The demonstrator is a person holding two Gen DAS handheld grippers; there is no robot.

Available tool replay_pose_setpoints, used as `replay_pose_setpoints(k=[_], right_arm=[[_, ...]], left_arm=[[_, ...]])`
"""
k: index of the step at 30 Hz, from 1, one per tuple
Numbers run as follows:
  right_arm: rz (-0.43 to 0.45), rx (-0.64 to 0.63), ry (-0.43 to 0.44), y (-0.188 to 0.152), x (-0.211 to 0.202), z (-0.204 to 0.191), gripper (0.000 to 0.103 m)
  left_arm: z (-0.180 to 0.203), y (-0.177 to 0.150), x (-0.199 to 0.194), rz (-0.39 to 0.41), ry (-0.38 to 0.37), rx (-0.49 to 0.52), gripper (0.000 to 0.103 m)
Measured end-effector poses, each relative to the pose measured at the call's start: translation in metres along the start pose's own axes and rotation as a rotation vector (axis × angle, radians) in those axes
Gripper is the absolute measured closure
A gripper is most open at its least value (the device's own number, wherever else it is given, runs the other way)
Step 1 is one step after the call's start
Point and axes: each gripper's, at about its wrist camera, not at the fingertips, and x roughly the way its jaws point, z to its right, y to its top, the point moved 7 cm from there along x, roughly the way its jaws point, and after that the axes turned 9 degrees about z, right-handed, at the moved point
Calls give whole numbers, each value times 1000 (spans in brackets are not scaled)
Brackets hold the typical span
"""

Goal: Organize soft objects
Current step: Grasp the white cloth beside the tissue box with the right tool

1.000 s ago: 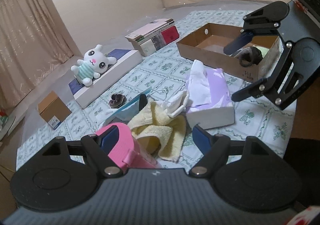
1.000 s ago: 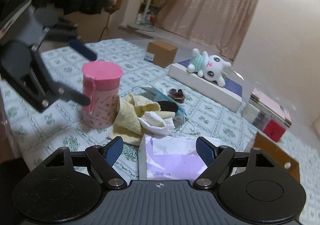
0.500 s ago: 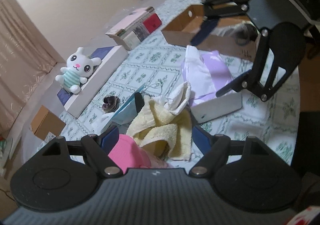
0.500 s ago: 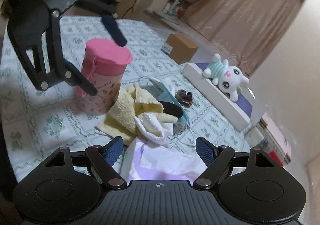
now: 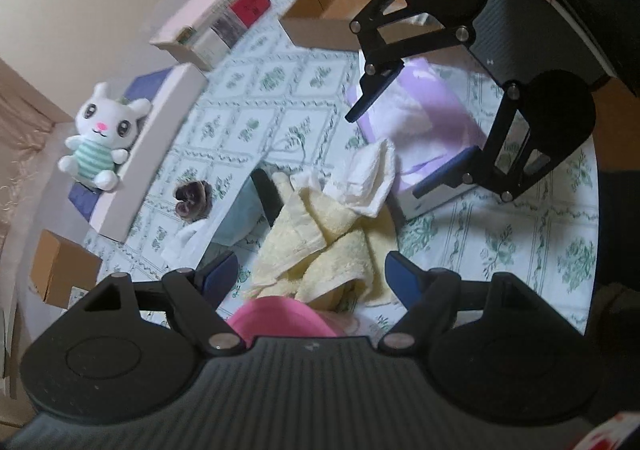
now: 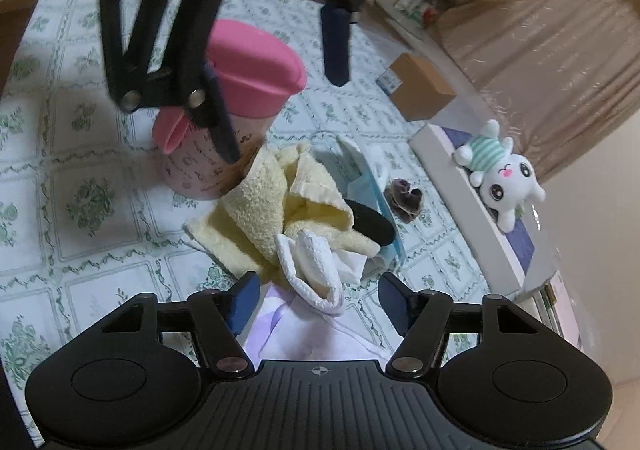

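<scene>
While the left gripper (image 5: 310, 274) hangs with jaws wide and empty above the pink cup (image 6: 236, 89), a crumpled yellow towel (image 6: 276, 213) lies on the patterned tablecloth (image 6: 80, 209) just beside that cup, a white cloth (image 6: 316, 270) draped on it. The right gripper (image 6: 318, 300), jaws just narrowing but still apart, holds nothing over the cloth and purple tissue pack (image 5: 432, 117).

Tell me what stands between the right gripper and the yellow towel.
The white cloth lies on the yellow towel's near edge, directly ahead of the right gripper, whose empty jaws have just been closing. Nothing else blocks it.
</scene>
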Motion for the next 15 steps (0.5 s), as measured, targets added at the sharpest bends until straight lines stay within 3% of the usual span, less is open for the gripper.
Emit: replay_pose_setpoints(k=[6, 11, 15], right_arm=[[-15, 3, 40, -1, 14, 4, 46], [-21, 25, 56, 1, 20, 11, 66], [-22, 28, 64, 1, 21, 12, 73]], left_arm=[[-8, 1, 16, -37, -97, -18, 24], [-9, -1, 32, -89, -148, -15, 24], [-9, -2, 43, -127, -170, -5, 24]])
